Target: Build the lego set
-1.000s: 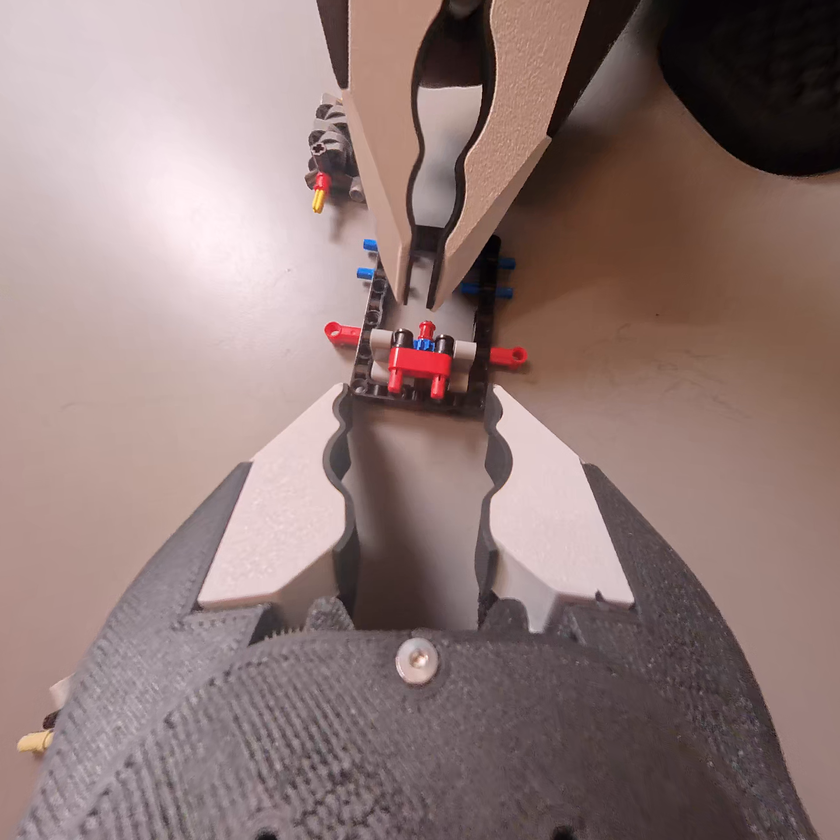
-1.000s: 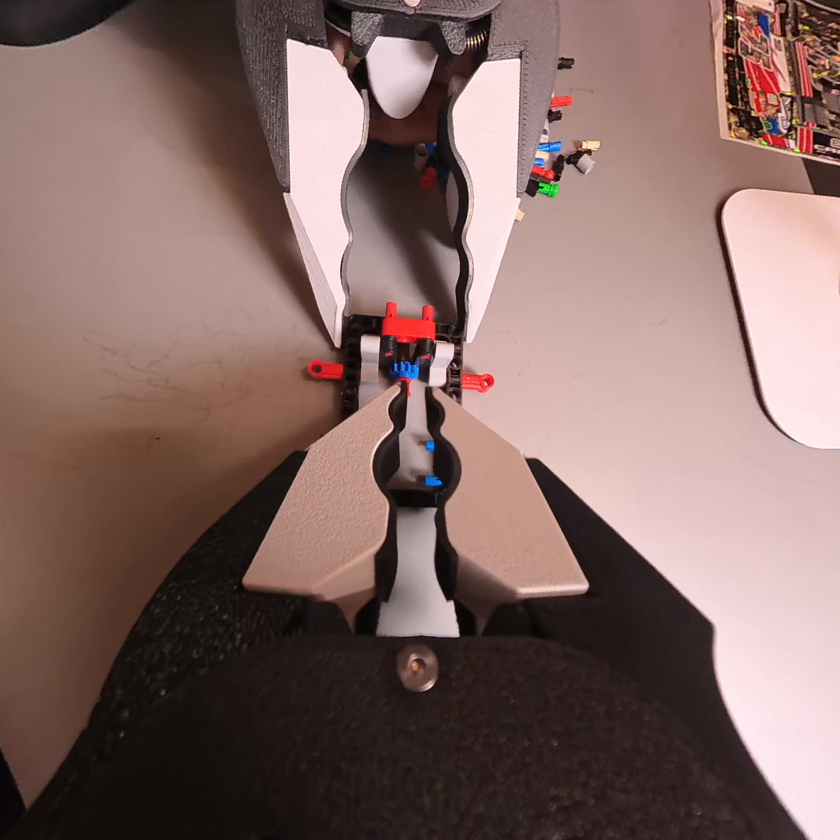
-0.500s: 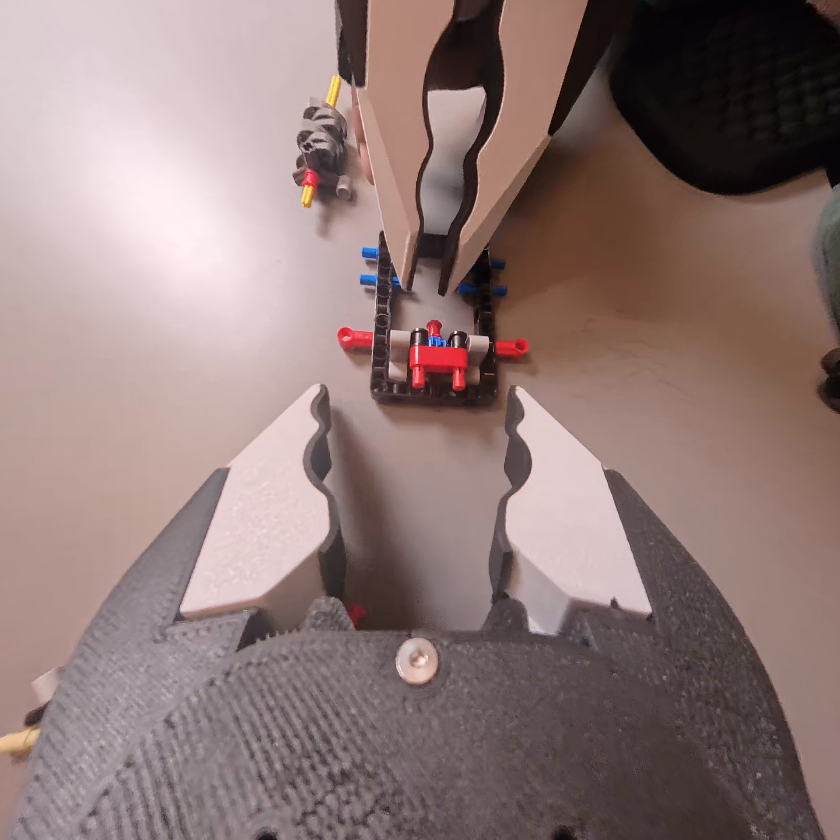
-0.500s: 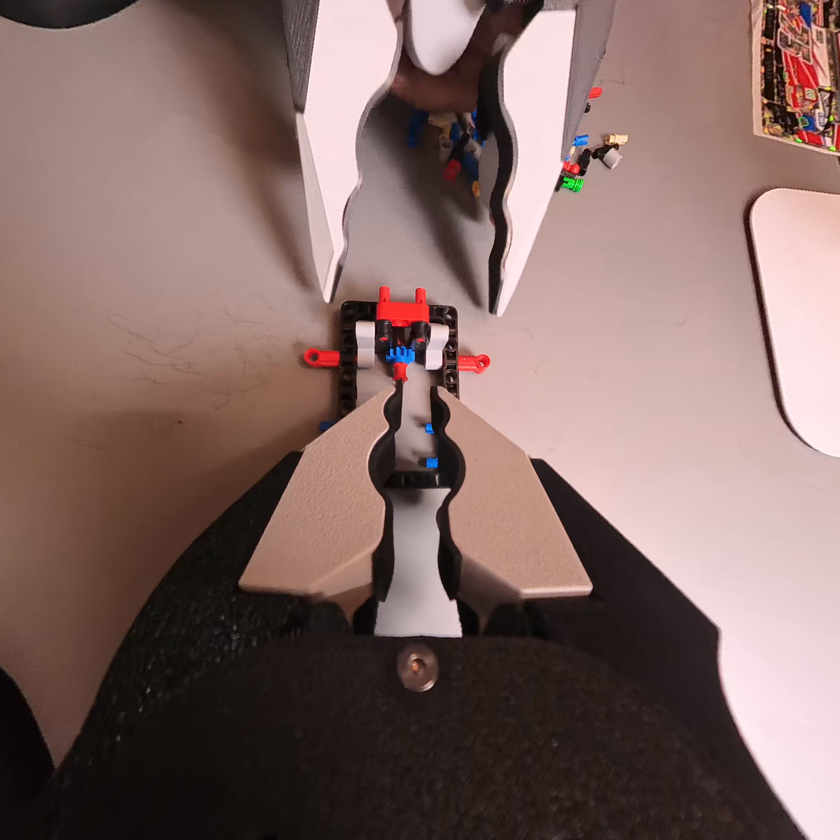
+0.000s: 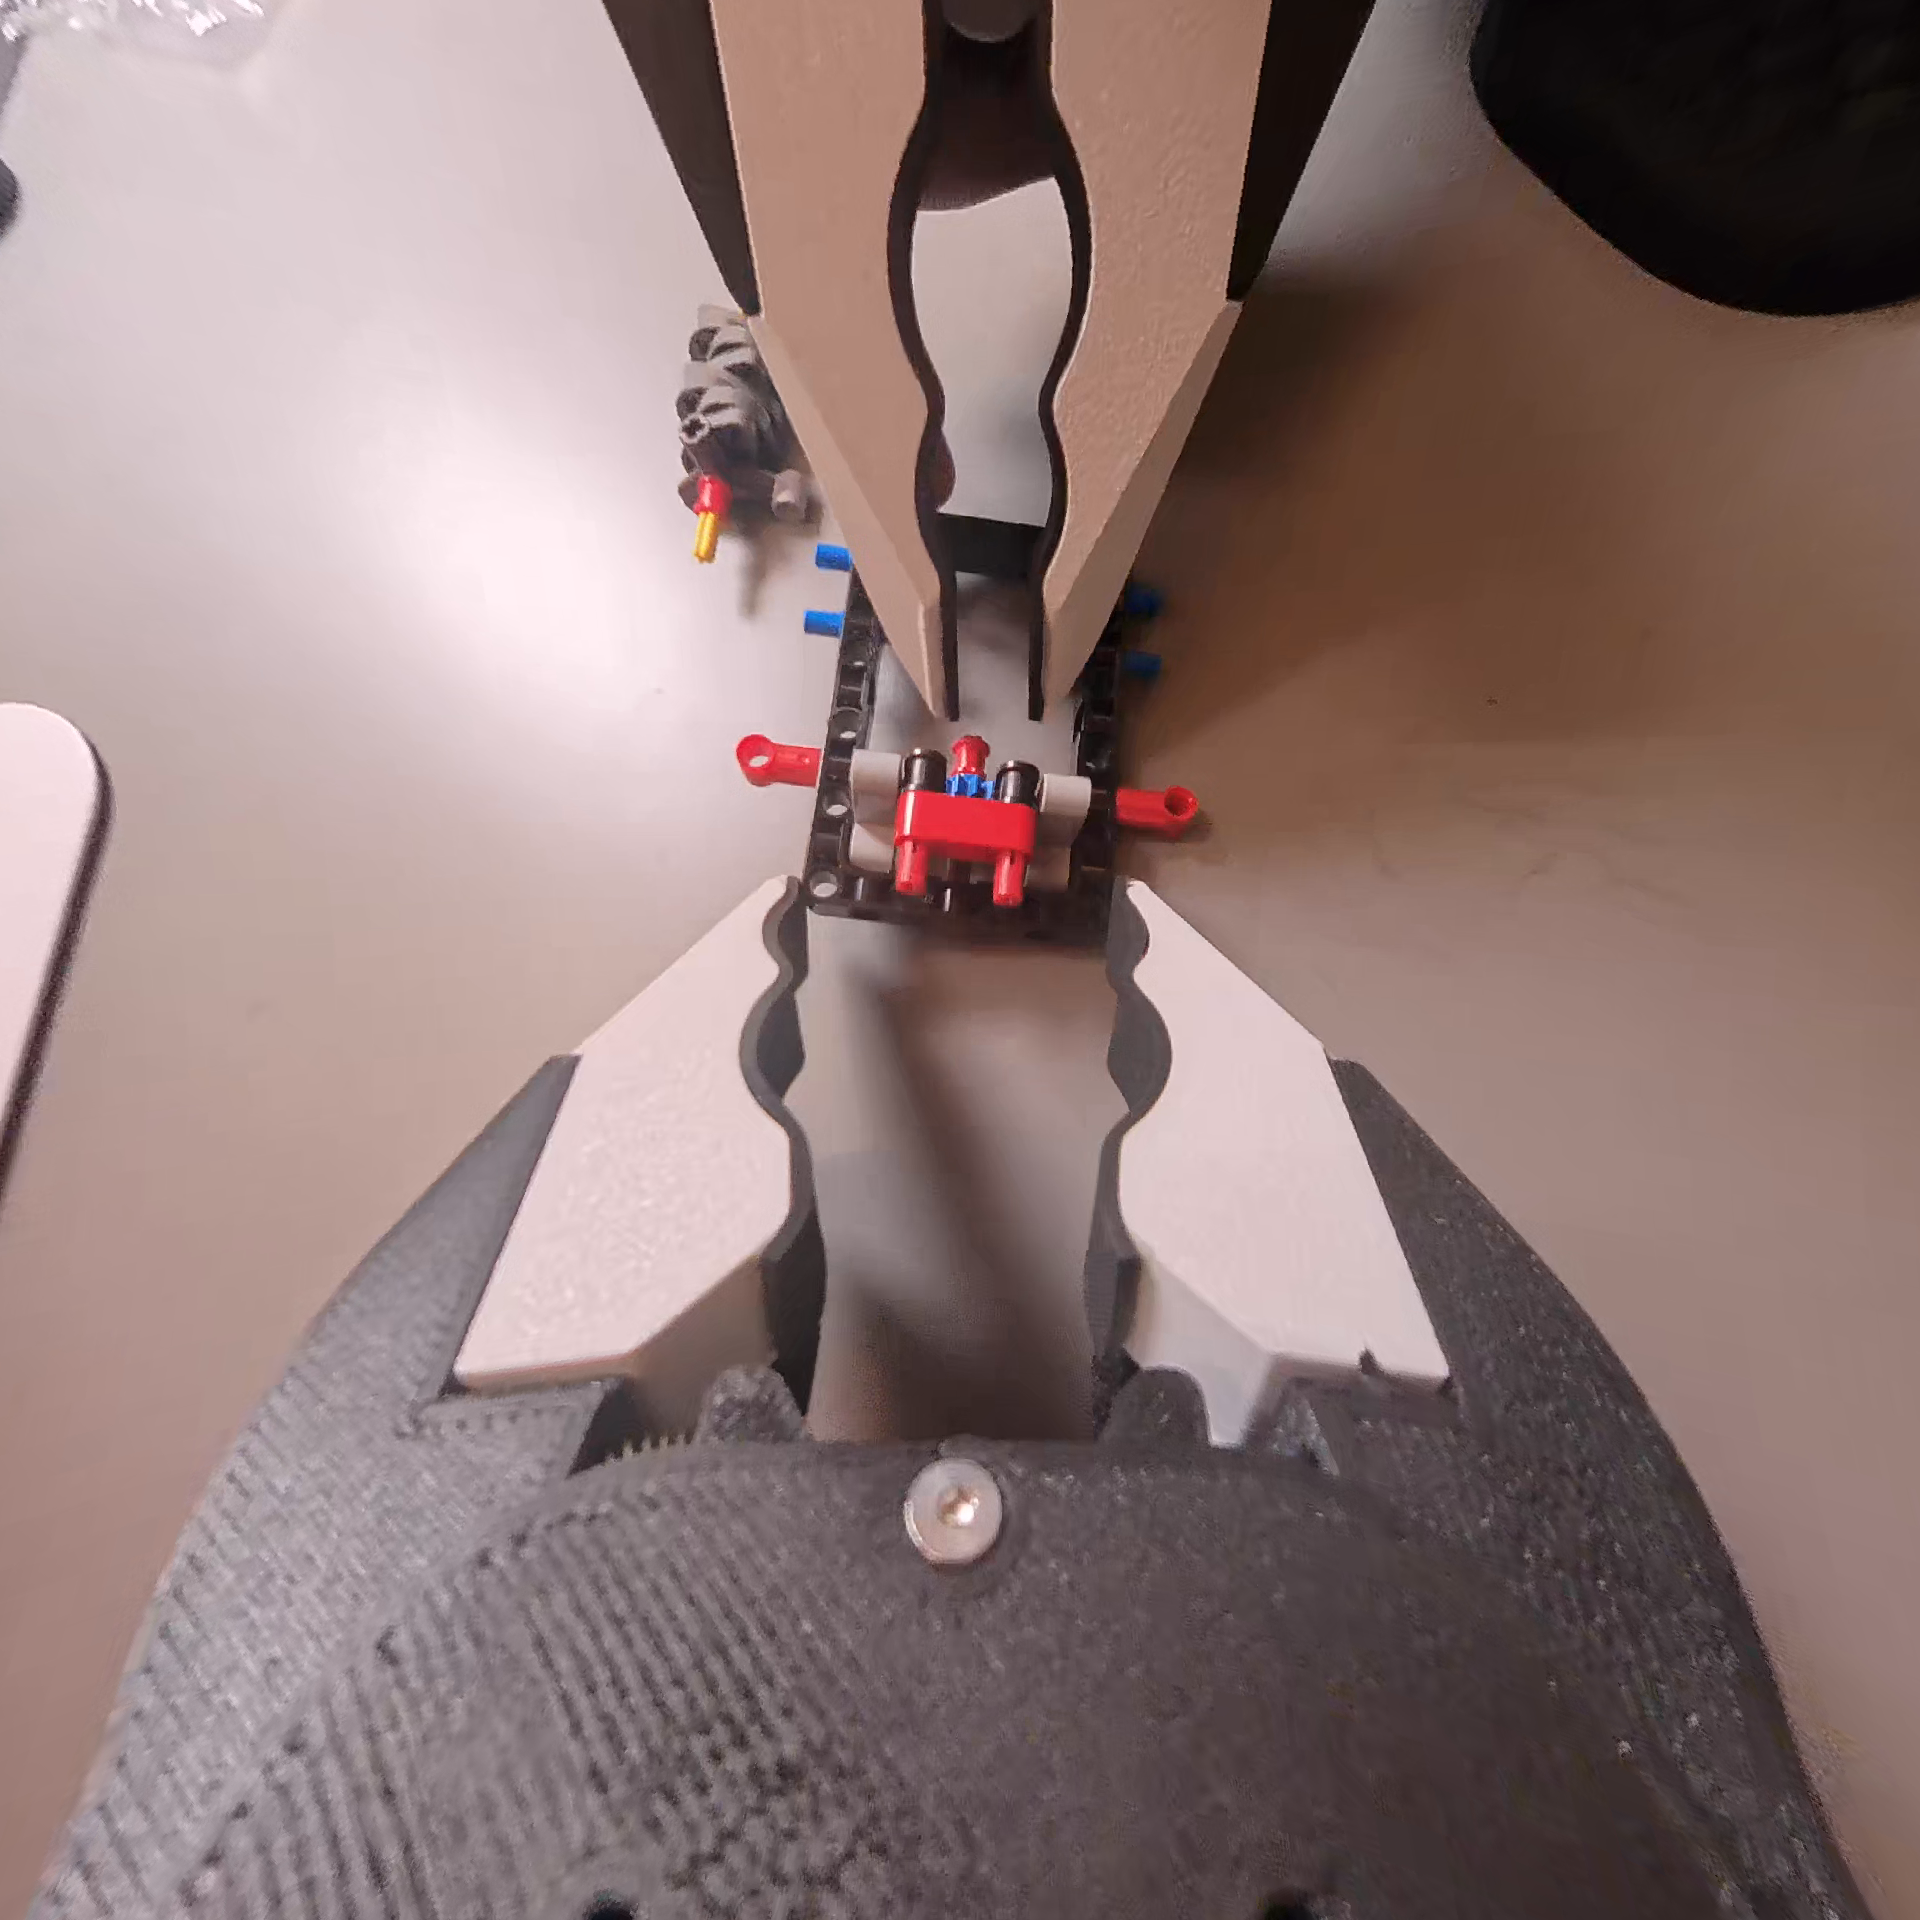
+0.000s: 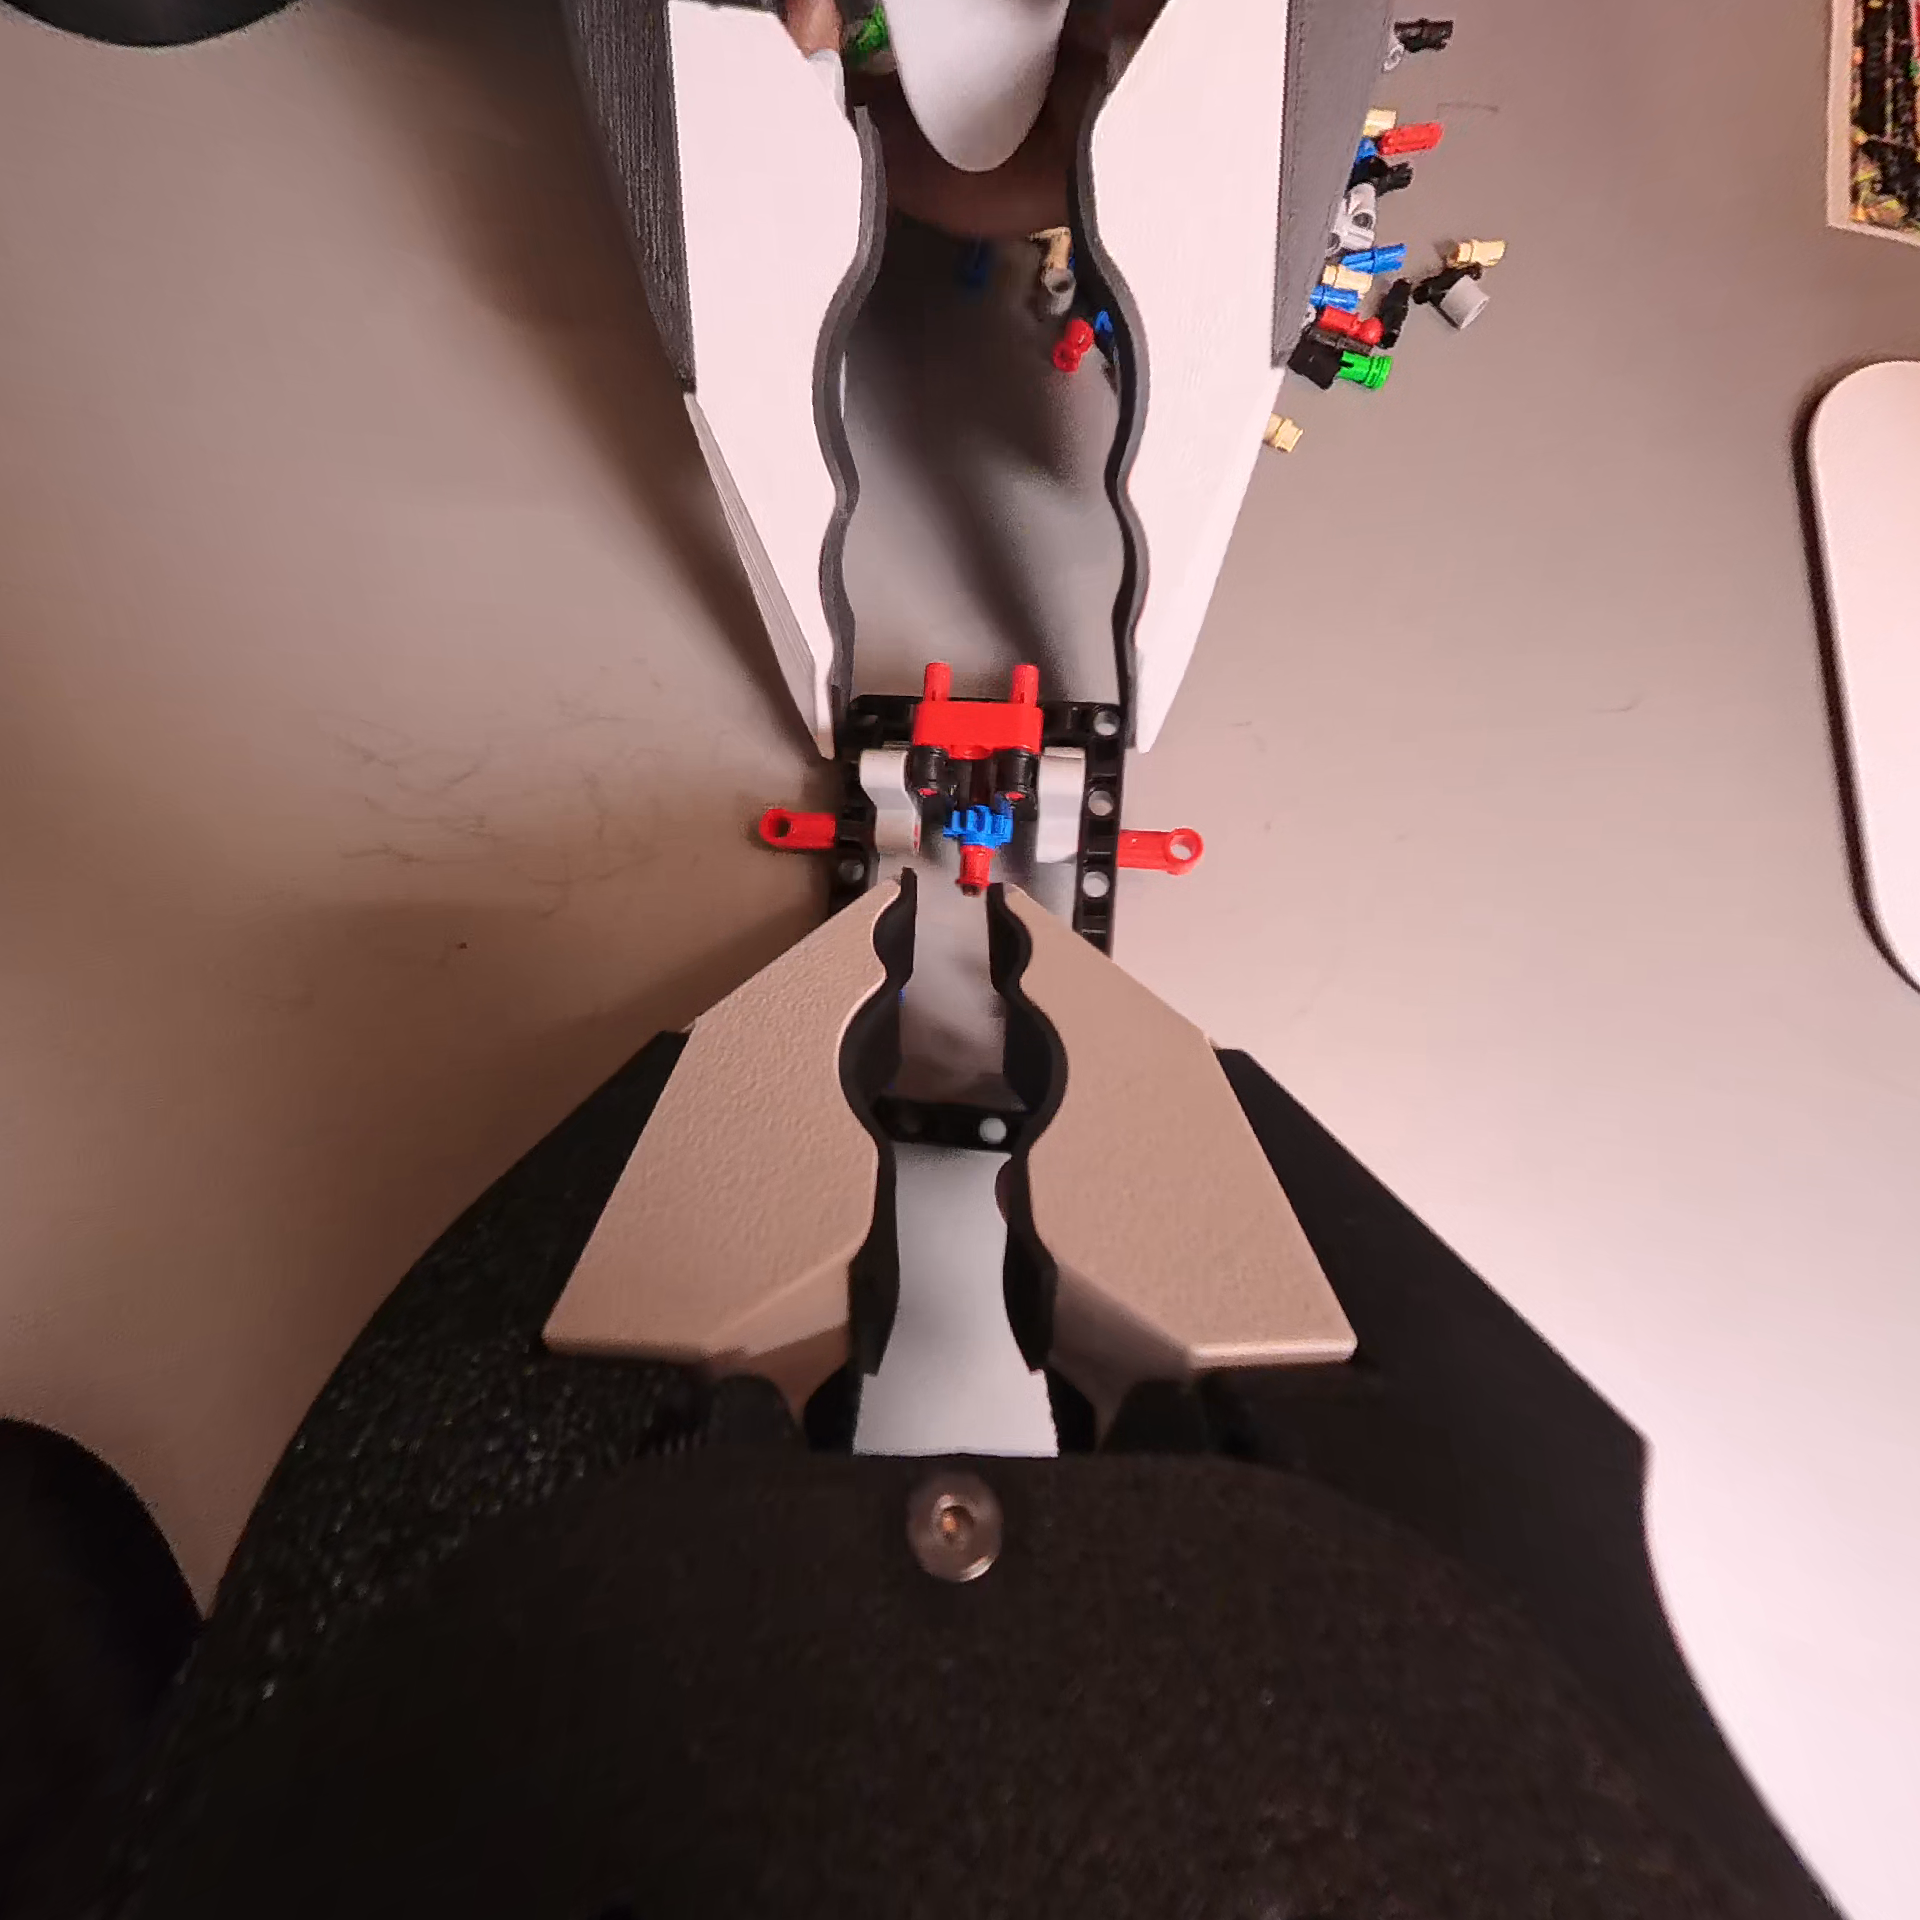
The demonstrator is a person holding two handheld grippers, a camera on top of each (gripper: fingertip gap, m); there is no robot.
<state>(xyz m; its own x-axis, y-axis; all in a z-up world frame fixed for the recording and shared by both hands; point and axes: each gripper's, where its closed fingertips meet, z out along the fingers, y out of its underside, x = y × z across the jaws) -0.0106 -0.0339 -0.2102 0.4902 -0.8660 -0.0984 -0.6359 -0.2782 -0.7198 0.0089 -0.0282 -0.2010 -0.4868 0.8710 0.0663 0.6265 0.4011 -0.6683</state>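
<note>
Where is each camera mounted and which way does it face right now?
Left wrist view: on the left tongs, looking forward along their spread white fingers at the black frame; the right tongs point back from the far side.
Right wrist view: on the right tongs, facing the opposite way over the black frame; the left tongs reach in from above.
Shared: frame, red connector, both tongs, table.

The left gripper (image 5: 961, 904) has come back in, its jaws narrowed and again flanking the black frame (image 5: 842, 727).
</note>
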